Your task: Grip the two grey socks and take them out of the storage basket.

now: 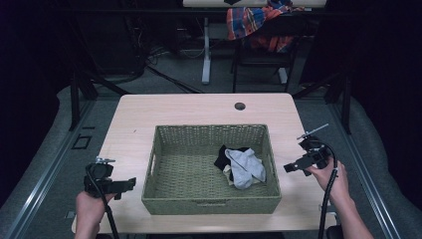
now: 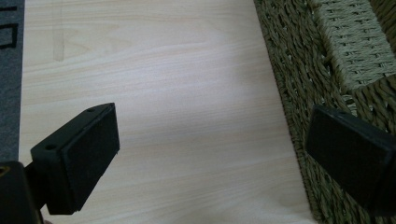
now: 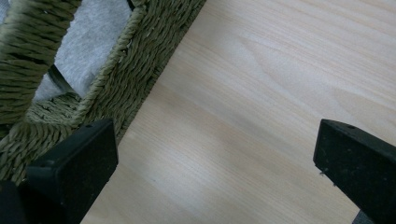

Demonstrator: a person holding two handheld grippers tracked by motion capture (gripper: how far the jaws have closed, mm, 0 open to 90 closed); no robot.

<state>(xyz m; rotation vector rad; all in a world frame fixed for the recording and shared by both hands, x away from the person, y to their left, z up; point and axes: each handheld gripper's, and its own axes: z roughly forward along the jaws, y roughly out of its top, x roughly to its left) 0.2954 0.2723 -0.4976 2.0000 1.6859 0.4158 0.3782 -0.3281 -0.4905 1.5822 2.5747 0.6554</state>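
Your left gripper (image 1: 130, 184) sits just left of the basket (image 1: 149, 169), jaws spread wide, nothing between them. Your right gripper (image 1: 288, 168) sits just right of the basket, jaws likewise wide apart and empty, pointing toward it.

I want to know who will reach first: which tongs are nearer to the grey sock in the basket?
Right. The right tongs are just outside the basket's right wall, beside the grey sock. The left tongs are outside the left wall, across the basket.
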